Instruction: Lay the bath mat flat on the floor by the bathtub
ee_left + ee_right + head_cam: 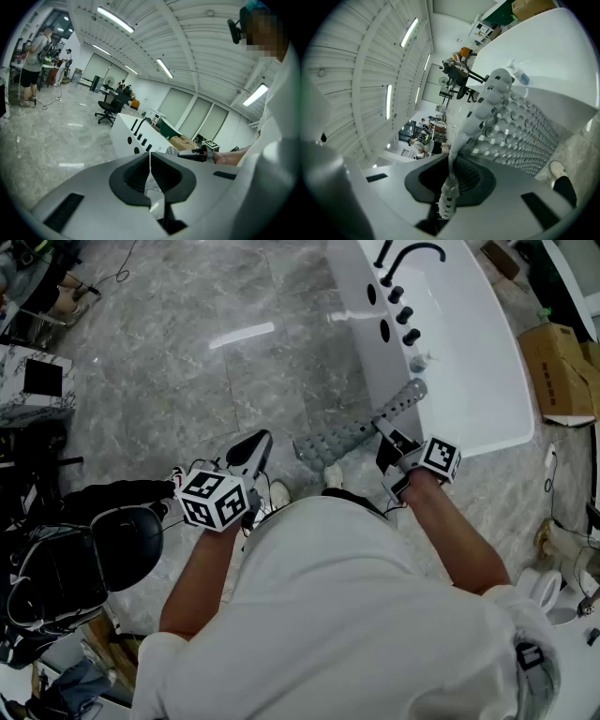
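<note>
Presently the right claw (451, 168) is clamped on one edge of the grey, studded bath mat (352, 432); its own view shows the mat edge pinched between the jaws. The rest of the sheet fans out in front of the white bathtub (469, 362). The mat is not on the floor. It is held up beside the tub's near wall and runs from the right claw leftward over the grey marble floor (187, 381). The left claw (150, 161) is closed with nothing between its jaws, and sits just apart from the mat's free end. Obstacles: a black chair (131, 531) crowds the person's left, close to the left claw. A cardboard box (555, 371) stands beyond the tub's far side. A black faucet (412, 251) and a row of dark knobs line the tub's rim. The person's white shoes (278, 493) stand just beneath the mat. Open room: bare floor runs along the tub's left flank, ahead of both claws. More people and office chairs are well off in the background.
</note>
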